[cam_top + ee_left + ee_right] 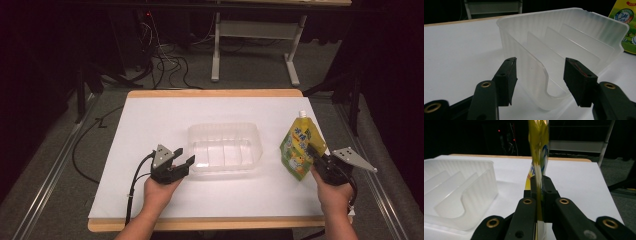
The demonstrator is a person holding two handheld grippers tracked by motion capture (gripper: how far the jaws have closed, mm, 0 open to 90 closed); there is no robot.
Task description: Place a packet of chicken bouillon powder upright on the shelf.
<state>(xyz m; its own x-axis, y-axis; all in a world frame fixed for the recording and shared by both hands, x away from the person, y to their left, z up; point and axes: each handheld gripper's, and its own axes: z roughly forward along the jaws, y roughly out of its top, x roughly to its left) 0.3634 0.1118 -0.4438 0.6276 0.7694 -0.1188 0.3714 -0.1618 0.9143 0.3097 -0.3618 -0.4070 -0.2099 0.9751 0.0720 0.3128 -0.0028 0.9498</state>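
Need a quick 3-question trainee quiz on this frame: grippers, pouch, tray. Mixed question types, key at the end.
1. True or false: the right gripper is shut on the yellow-green spouted drink pouch.
2. The left gripper has its jaws: A) clamped on the rim B) open, either side of the end wall.
3. How many inner dividers show in the clear ribbed plastic tray on the white table?

Key: 1 true; 2 B; 3 three.

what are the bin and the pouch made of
Bin: looks like frosted, translucent plastic; the white table shows through its ribbed walls and dividers, stiff and moulded.
Pouch: seems a thin, glossy printed film, likely plastic laminate; it flattens to a narrow, shiny edge between the right gripper's jaws.
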